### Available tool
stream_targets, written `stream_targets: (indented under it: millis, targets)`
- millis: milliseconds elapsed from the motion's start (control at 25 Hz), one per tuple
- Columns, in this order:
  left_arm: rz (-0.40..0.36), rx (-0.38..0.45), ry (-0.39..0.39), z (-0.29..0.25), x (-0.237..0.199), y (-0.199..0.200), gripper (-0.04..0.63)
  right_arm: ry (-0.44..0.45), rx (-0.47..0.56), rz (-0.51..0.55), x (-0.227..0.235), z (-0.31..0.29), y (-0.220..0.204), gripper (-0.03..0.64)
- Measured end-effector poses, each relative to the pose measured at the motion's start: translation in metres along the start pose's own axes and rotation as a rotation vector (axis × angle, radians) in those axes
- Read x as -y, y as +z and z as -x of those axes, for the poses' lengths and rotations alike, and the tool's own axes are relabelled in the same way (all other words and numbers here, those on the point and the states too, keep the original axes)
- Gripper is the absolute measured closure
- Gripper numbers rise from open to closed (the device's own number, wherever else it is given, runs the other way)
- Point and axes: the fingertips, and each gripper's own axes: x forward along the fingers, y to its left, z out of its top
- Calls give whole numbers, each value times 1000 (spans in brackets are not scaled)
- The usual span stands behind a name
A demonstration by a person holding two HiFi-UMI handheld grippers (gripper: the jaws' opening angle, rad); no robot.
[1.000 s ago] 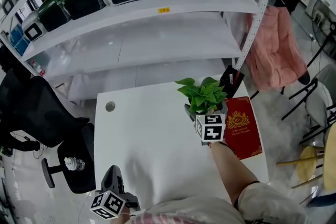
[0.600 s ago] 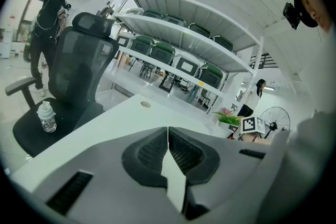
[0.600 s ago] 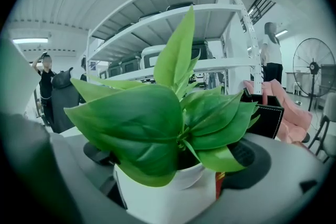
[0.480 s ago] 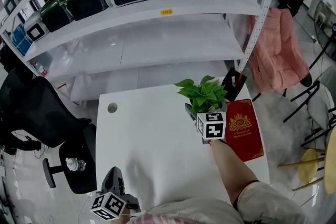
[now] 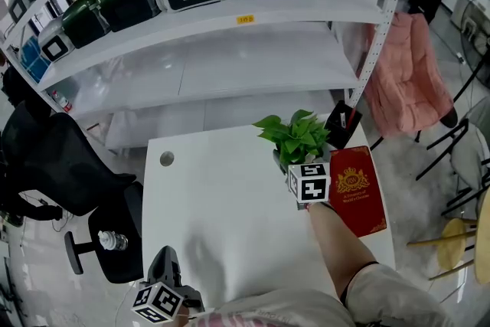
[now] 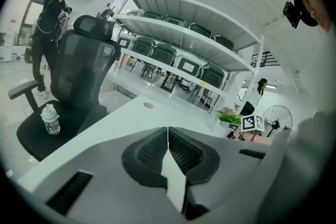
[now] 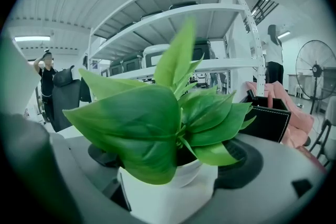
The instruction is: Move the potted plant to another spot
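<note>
The potted plant [image 5: 295, 135], green leaves in a small white pot [image 7: 168, 191], stands near the far right of the white table [image 5: 222, 210]. My right gripper [image 5: 300, 158] reaches around it, one jaw on each side of the pot. Its jaws have just been closing with the pot between them, and a thin dark gap still shows at the pot's left side in the right gripper view. My left gripper [image 5: 164, 260] hovers at the table's near left edge, shut on nothing, with its pads [image 6: 181, 152] together.
A red book [image 5: 356, 191] lies right of the plant, and a black pen holder [image 5: 337, 119] stands behind it. White shelving [image 5: 230, 19] with green and white cases runs along the back. A black office chair [image 5: 61, 165] with a bottle [image 5: 113, 241] stands left. Pink cloth [image 5: 402, 69] hangs right.
Both grippers and the plant keep their places; only the head view has shifted slightly.
</note>
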Motion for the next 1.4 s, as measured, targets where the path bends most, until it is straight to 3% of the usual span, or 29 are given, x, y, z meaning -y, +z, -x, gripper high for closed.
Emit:
stream_targets:
  millis: [1040,1400]
  targets:
    - [4,-6,0,2,2,-6,571,-4,2,15,0,5,2,115]
    - [1,-13,-10,-4,5,-6,571,-5,7,-22,4,7,3,118]
